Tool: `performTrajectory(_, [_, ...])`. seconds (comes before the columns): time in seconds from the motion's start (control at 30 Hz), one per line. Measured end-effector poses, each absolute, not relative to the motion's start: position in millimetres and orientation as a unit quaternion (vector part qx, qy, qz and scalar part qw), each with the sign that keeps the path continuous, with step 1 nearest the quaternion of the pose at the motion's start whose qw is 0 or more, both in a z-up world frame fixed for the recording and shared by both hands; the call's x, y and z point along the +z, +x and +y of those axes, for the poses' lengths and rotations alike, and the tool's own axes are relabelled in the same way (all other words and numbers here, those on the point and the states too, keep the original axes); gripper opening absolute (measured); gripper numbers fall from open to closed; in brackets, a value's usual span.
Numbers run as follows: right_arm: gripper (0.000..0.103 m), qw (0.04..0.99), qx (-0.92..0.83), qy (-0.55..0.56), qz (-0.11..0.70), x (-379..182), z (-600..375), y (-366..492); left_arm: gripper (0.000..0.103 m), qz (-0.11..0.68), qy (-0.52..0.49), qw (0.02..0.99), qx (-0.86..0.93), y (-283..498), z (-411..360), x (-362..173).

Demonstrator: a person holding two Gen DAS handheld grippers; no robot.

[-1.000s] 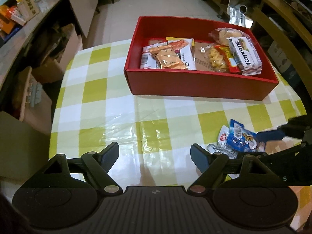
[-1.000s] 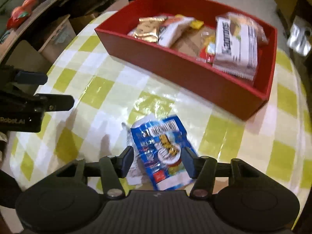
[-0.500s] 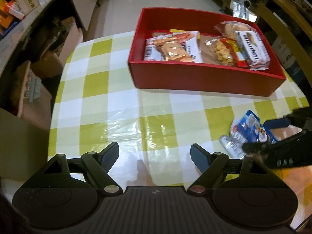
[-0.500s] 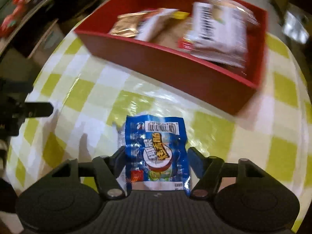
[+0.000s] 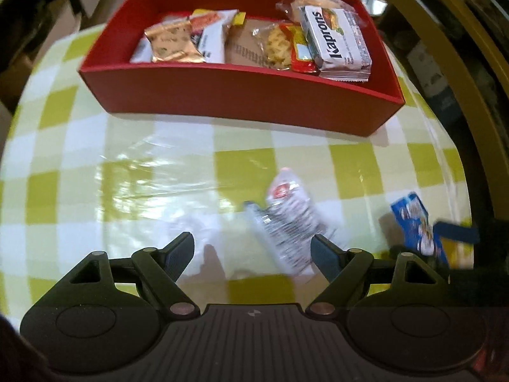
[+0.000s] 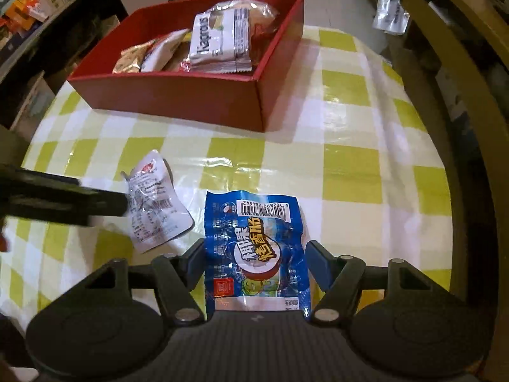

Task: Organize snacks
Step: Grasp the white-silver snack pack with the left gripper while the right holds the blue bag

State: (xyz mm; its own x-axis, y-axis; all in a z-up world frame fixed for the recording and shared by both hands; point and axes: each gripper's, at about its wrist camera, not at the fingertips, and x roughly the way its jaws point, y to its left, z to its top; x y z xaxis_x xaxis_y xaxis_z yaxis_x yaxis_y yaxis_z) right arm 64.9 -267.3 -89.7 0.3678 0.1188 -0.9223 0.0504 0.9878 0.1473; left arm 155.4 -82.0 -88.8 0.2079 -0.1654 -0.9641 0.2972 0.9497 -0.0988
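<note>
The right gripper (image 6: pixel 254 251) has the blue snack packet (image 6: pixel 256 248) between its two fingers, lifted off the checked tablecloth (image 6: pixel 350 172). Its left finger (image 6: pixel 194 258) lies against the packet's edge; at the right finger a thin gap seems to show, so a firm pinch cannot be confirmed. The jaws have just been opening a little around the packet, which sits barcode end away from the camera.

The left gripper (image 5: pixel 253 248) hovers with its jaws spread wide over a clear silver-printed snack packet (image 5: pixel 288 219), which lies flat on the tablecloth (image 5: pixel 143 165), nearer the right finger (image 5: pixel 324 254) and apparently untouched; motion blur softens its edges. In the right wrist view that packet (image 6: pixel 156 203) lies just left of the blue one, with a dark finger of the left gripper (image 6: pixel 63 197) reaching over its left side.

Beyond both packets stands the red box (image 5: pixel 222 92) on the table. It holds a white Kaprons wafer pack (image 5: pixel 337 44) at its right end, a red-and-yellow bag (image 5: pixel 292 51) beside it, and a golden foil packet (image 5: pixel 173 44) toward the left.
</note>
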Motion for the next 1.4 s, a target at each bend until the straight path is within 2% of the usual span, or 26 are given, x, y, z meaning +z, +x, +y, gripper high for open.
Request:
performTrajectory(0.17, [0.075, 0.829, 0.038, 0.075, 0.553, -88.0, -269.1, 63.3, 0.085, 0.634, -0.009, 0.77, -0.069, 159.6, -98.9, -114.4])
performTrajectory(0.23, [0.075, 0.829, 0.04, 0.077, 0.552, -88.7, -271.6, 61.6, 0.09, 0.637, -0.035, 0.769, -0.043, 161.7, -100.2, -121.5])
performTrajectory(0.37, [0.075, 0.832, 0.038, 0.077, 0.548, -86.4, -276.6, 57.6, 0.091, 0.628, -0.05, 0.777, -0.002, 166.8, -106.6, -122.5])
performTrajectory(0.47, [0.075, 0.833, 0.037, 0.08, 0.546, -84.5, -280.3, 54.8, 0.082, 0.611, 0.006, 0.791, -0.013, 156.3, -116.0, -121.6])
performTrajectory(0.57, [0.075, 0.836, 0.038, 0.079, 0.542, -80.5, -277.6, 53.1, 0.061, 0.59, 0.042, 0.805, -0.052, 136.9, -115.1, -116.7])
performTrajectory(0.83, [0.074, 0.828, 0.069, 0.041, 0.555, -84.0, -232.0, 54.2, 0.057, 0.586, 0.14, 0.794, -0.085, 103.4, -74.2, -110.0])
performTrajectory(0.87, [0.074, 0.824, 0.067, 0.036, 0.561, -87.9, -225.8, 56.6, 0.058, 0.589, 0.142, 0.79, -0.096, 102.6, -69.1, -109.7])
performTrajectory(0.93, [0.075, 0.818, 0.065, 0.027, 0.571, -96.4, -216.5, 61.7, 0.074, 0.595, 0.121, 0.789, -0.098, 108.0, -61.5, -109.1])
performTrajectory(0.97, [0.075, 0.815, 0.064, 0.024, 0.576, -100.0, -212.7, 64.0, 0.085, 0.593, 0.111, 0.792, -0.096, 111.3, -57.7, -110.3])
performTrajectory(1.13, [0.075, 0.803, 0.061, 0.001, 0.592, -116.5, -197.7, 72.7, 0.088, 0.61, 0.102, 0.781, -0.09, 125.6, -53.1, -123.7])
performTrajectory(1.2, [0.078, 0.804, 0.064, -0.004, 0.592, -119.0, -195.4, 73.2, 0.096, 0.61, 0.093, 0.782, -0.085, 126.3, -49.5, -129.4])
performTrajectory(1.23, [0.079, 0.805, 0.064, -0.005, 0.59, -119.0, -195.2, 73.6, 0.096, 0.609, 0.089, 0.784, -0.082, 125.6, -48.4, -131.1])
performTrajectory(1.33, [0.087, 0.805, 0.069, 0.001, 0.59, -120.5, -196.2, 75.1, 0.085, 0.606, 0.079, 0.787, -0.089, 122.5, -47.3, -128.9])
performTrajectory(1.4, [0.095, 0.803, 0.073, 0.008, 0.591, -122.0, -196.4, 75.3, 0.072, 0.598, 0.086, 0.791, -0.098, 118.4, -50.9, -123.9])
